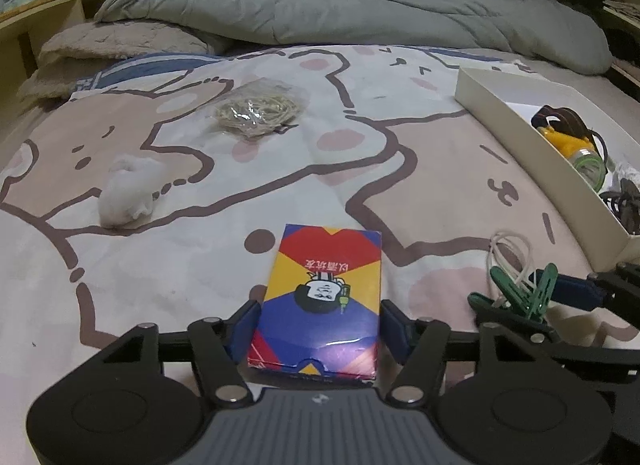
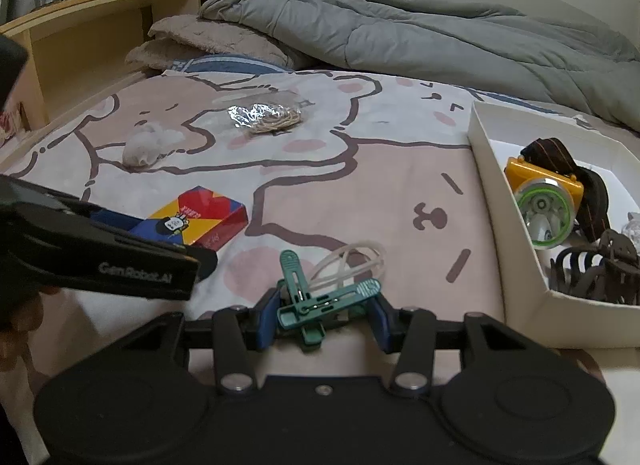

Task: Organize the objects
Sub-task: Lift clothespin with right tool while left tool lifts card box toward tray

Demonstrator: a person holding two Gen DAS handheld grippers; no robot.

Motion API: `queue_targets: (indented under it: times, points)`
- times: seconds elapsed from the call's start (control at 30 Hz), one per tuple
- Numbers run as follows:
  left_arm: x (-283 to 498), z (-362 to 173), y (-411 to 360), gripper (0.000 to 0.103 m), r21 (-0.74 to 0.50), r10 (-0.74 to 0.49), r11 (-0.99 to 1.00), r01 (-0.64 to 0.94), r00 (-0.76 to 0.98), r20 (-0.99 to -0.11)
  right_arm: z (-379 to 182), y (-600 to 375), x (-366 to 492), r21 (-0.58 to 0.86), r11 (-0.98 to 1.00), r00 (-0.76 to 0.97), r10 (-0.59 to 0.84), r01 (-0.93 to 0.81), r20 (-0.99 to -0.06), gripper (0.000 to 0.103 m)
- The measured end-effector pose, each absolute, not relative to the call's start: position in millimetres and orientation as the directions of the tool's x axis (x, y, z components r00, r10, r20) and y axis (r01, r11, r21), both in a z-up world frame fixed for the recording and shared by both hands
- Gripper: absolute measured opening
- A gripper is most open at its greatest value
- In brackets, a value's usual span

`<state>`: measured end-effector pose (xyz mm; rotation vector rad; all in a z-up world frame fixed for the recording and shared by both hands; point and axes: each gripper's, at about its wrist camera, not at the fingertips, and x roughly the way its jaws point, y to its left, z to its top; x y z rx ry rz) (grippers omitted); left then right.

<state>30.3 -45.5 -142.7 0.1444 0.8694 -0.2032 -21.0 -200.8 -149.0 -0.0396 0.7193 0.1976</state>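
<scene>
The green clothes peg (image 2: 320, 301) with its white loop of cord (image 2: 352, 265) sits pinched between the blue pads of the right gripper (image 2: 322, 315), near the front edge of the bed and just beside the near left corner of the white box (image 2: 496, 193). The jaws stand narrow and clamped on the peg. The grip looks off-centre, on the peg's crossed arms, so the peg could twist or spring out on the way over the box wall, and the dangling cord could snag on that rim.

To its left, the card box (image 1: 320, 297) lies flat on the bedsheet (image 1: 168, 273) between the fingers of the left gripper (image 1: 318, 325). The pads sit close to both long sides, but I cannot tell whether they press on it. If they only brush it, the glossy box may slide out when lifted.

Further up the bed lie a white wad of cotton (image 1: 126, 193) and a clear bag of rubber bands (image 1: 258, 109), both well apart from the grippers. Inside the white box rest a yellow headlamp (image 2: 544, 197) and a dark hair claw (image 2: 592, 273).
</scene>
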Motion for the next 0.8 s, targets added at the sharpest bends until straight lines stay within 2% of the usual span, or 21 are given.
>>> queue_targets:
  times: [0.23, 0.53, 0.57, 0.63, 0.67, 0.73, 0.8]
  points:
    - [23, -133, -40, 0.063, -0.011, -0.147, 0.977, 0.212, 0.636, -0.757, -144, -202, -22, 0.034, 0.98, 0.752, 0.171, -0.195, -0.637, 0.048]
    - [5, -102, -40, 0.061, -0.04, -0.181, 0.975, 0.217, 0.683, -0.707, -117, -205, -30, 0.046, 0.982, 0.806, 0.178, -0.185, -0.565, 0.048]
    - [4, -100, -41, 0.059, -0.035, -0.179, 0.975, 0.218, 0.688, -0.703, -114, -205, -31, 0.049, 0.982, 0.809, 0.18, -0.184, -0.559, 0.048]
    - [0, -92, -42, 0.027, -0.034, -0.183, 0.974, 0.222, 0.698, -0.693, -109, -205, -34, 0.057, 0.981, 0.815, 0.184, -0.183, -0.549, 0.048]
    - [-1, -89, -42, 0.021, -0.017, -0.154, 0.98, 0.197, 0.705, -0.692, -107, -205, -35, 0.057, 0.981, 0.818, 0.184, -0.183, -0.545, 0.048]
    - [-1, -84, -38, 0.009, -0.046, -0.182, 0.977, 0.207, 0.707, -0.683, -102, -207, -38, 0.056, 0.983, 0.826, 0.178, -0.176, -0.534, 0.048]
    - [-2, -83, -36, 0.009, -0.057, -0.18, 0.979, 0.196, 0.698, -0.693, -98, -209, -41, 0.062, 0.984, 0.832, 0.175, -0.167, -0.526, 0.048]
